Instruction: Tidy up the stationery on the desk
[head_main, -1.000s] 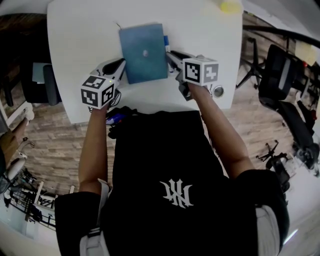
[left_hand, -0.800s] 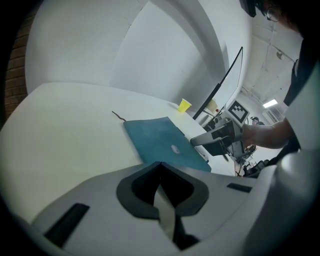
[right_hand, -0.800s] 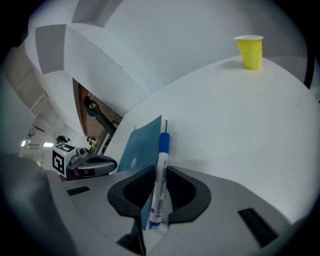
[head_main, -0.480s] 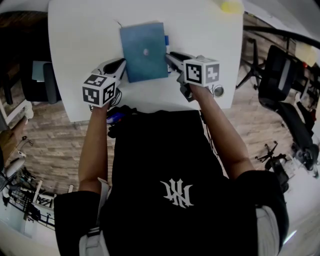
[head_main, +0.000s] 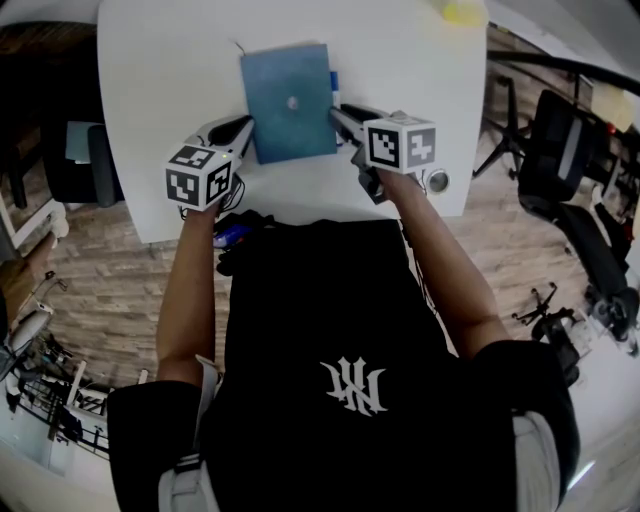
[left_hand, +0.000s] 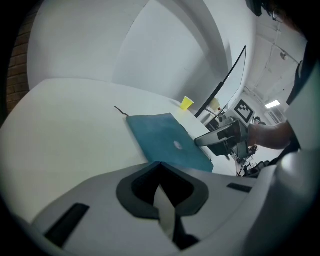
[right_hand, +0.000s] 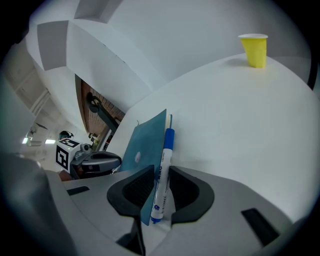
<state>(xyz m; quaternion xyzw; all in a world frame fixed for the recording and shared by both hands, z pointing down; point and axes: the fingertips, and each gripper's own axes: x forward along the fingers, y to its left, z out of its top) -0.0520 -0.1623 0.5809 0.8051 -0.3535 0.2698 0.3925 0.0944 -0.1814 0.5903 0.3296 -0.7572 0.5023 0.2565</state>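
A teal notebook lies closed on the white desk. A blue-and-white pen rests flat along its right edge. My right gripper straddles the pen's near end and the notebook's edge. Its jaws have just been opening a little, and a thin gap shows beside the pen, so it is open. My left gripper has its tips together at the notebook's near left edge, with nothing between them.
A yellow paper cup stands at the desk's far right. A small round metal thing sits near the front edge by my right wrist. Office chairs stand on the wooden floor to the right.
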